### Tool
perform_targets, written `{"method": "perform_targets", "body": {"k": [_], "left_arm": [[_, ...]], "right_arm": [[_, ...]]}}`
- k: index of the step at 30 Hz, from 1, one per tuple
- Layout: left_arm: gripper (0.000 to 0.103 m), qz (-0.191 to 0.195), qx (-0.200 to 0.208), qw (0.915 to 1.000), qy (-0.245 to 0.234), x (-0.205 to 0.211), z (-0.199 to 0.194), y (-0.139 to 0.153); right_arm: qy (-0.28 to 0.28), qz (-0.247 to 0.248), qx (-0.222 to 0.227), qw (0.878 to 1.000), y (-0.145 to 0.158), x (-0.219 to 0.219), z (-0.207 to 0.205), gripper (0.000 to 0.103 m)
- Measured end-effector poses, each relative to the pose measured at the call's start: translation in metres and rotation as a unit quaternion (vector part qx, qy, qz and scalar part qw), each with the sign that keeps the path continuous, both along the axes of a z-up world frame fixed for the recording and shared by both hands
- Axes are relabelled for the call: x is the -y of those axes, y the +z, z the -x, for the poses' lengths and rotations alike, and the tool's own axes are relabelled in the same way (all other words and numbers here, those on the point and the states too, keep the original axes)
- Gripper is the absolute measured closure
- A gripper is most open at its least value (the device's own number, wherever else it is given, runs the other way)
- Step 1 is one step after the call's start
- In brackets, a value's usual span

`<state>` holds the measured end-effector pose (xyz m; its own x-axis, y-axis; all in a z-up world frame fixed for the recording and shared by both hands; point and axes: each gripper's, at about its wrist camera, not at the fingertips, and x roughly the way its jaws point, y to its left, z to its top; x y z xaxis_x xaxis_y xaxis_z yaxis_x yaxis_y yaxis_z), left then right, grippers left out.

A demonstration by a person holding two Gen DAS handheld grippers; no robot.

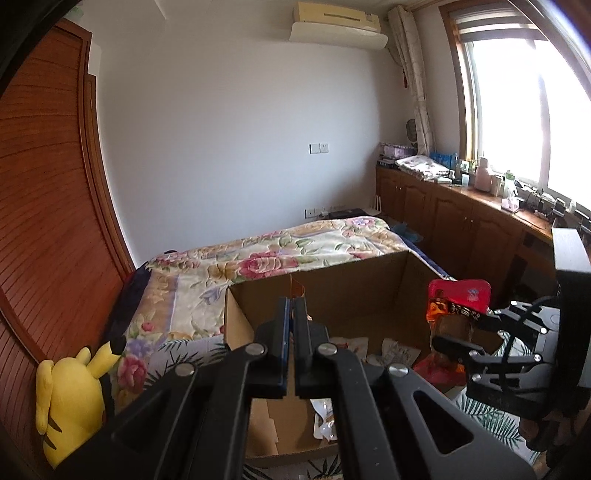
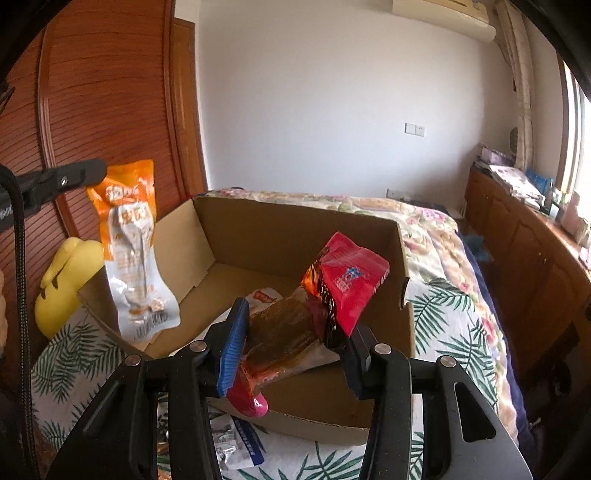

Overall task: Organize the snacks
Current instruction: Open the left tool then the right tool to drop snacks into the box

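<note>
Two pouches hung over box point(image 2: 306, 236): my left gripper point(image 1: 293, 314) pinched orange pouch point(image 2: 133, 240) top; right gripper point(image 2: 291, 347) clamped red pouch point(image 2: 332, 291) midway. Light, floppy, slick film.

A bedroom in a home. A bed point(image 1: 280, 258) under a floral quilt fills the middle, with a yellow plush toy point(image 1: 70, 402) at its near left by a louvred wooden wardrobe point(image 1: 48, 206). High on the far wall hangs an air conditioner point(image 1: 338, 26); at right, a curtained window point(image 1: 517, 110) stands above low wooden cabinets point(image 1: 443, 210) crowded with bottles.
</note>
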<state>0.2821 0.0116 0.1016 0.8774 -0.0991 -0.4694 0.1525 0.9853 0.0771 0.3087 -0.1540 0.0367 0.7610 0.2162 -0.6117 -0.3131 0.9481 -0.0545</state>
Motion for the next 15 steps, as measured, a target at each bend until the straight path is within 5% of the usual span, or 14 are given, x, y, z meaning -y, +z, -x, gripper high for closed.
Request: {"method": "perform_targets", "body": {"k": [15], "left_arm": [[0.103, -0.008, -0.031, 0.9995, -0.007, 0.006, 0.004, -0.031]], "right_arm": [[0.008, -0.003, -0.024, 1.0, -0.013, -0.009, 0.001, 0.063]]}}
